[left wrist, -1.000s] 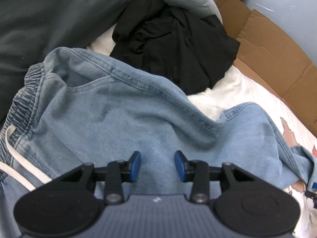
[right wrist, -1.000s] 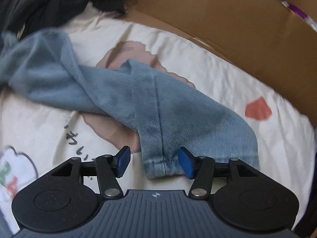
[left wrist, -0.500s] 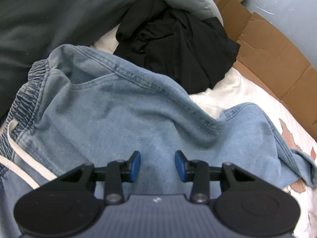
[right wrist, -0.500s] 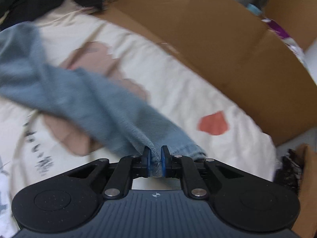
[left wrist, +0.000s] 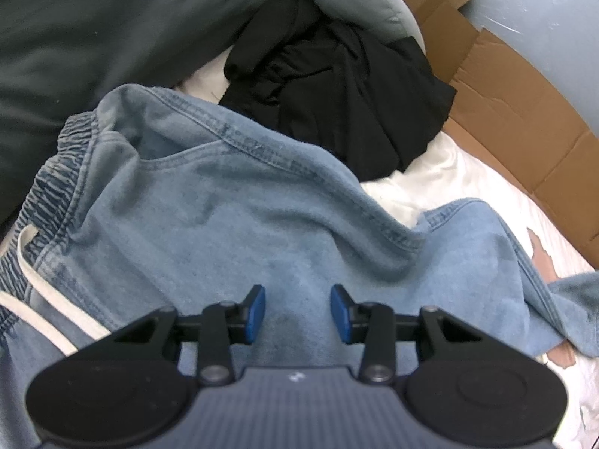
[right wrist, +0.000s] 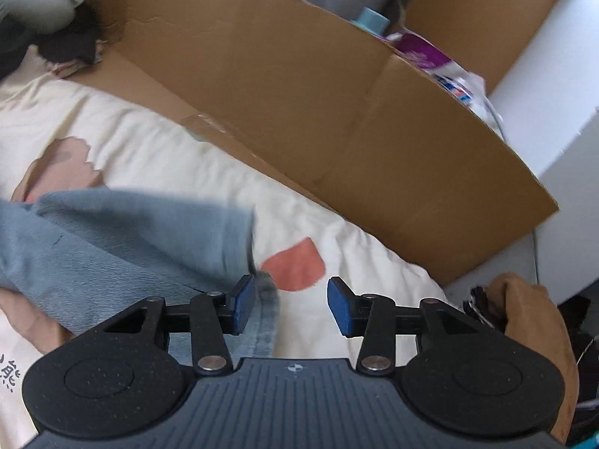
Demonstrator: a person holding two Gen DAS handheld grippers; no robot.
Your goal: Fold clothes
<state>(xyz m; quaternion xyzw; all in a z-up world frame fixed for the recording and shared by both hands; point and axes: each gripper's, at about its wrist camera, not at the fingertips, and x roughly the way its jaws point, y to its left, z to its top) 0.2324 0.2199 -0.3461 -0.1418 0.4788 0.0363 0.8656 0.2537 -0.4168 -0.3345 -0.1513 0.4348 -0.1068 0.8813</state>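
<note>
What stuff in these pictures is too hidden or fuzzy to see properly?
- Right wrist view: the jeans' leg end is smeared by motion blur.
- Right wrist view: the purple packet is half hidden behind the cardboard wall.
- Left wrist view: the white drawstring runs off the left edge.
- Left wrist view: the black garment is too crumpled to identify.

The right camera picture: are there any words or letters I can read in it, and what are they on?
"熊": dark character printed on the cream bedsheet, at the picture's left edge; cut off, so only partly readable.
Purple and white package behind the cardboard: printing too blurred to read.
Nothing else carries text.
</note>
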